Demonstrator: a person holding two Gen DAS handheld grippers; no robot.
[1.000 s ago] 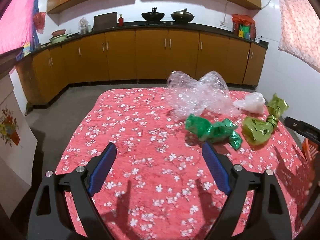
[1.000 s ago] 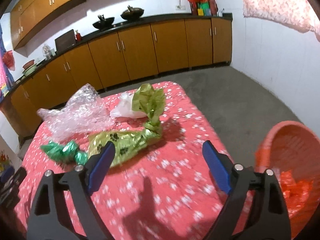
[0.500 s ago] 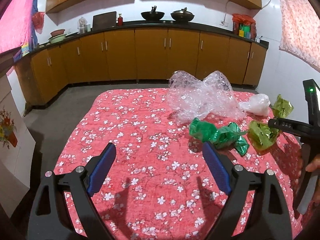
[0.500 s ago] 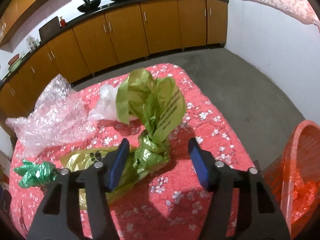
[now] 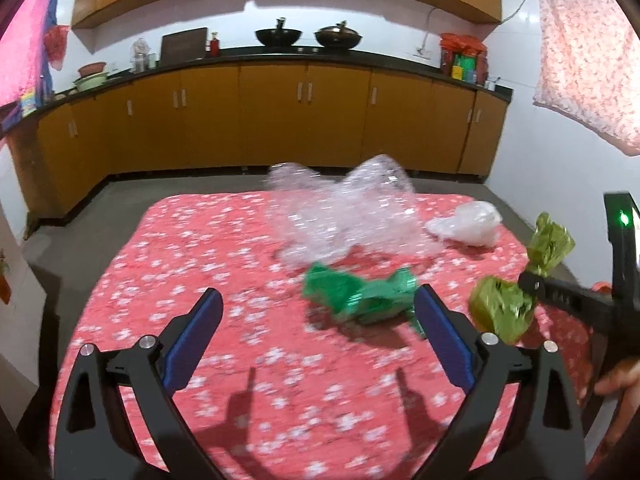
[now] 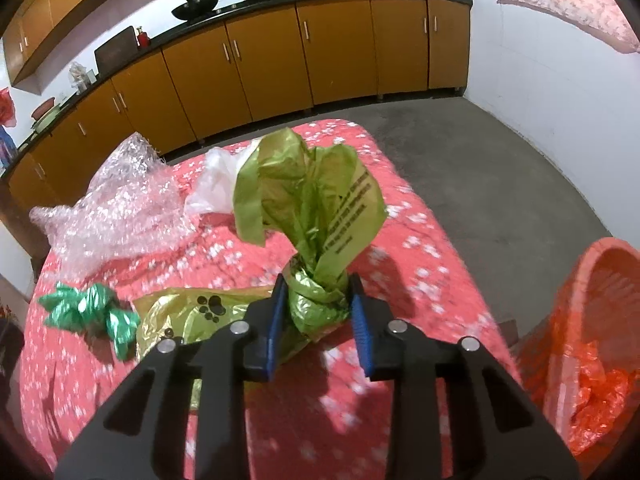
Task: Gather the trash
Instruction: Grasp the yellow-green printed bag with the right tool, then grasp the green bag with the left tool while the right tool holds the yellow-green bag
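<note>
The right gripper (image 6: 318,304) pinches the knotted neck of the olive bag (image 6: 308,216), its blue pads pressed on either side of the knot; the bag's body trails down to the red floral table (image 6: 420,240). An orange basket (image 6: 592,280) holding orange plastic sits beside the table at right. The left gripper (image 5: 318,340) hangs over the table, fingers spread wide, gripping nothing. Just beyond it lies a green wrapper (image 5: 360,296). Farther back rest bubble wrap (image 5: 340,212) and a white bag (image 5: 468,224). Cabinets (image 5: 280,120) line the far wall.

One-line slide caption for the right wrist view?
Right tool shut on the knot of the olive-green bag over the floral table, orange bin alongside.
</note>
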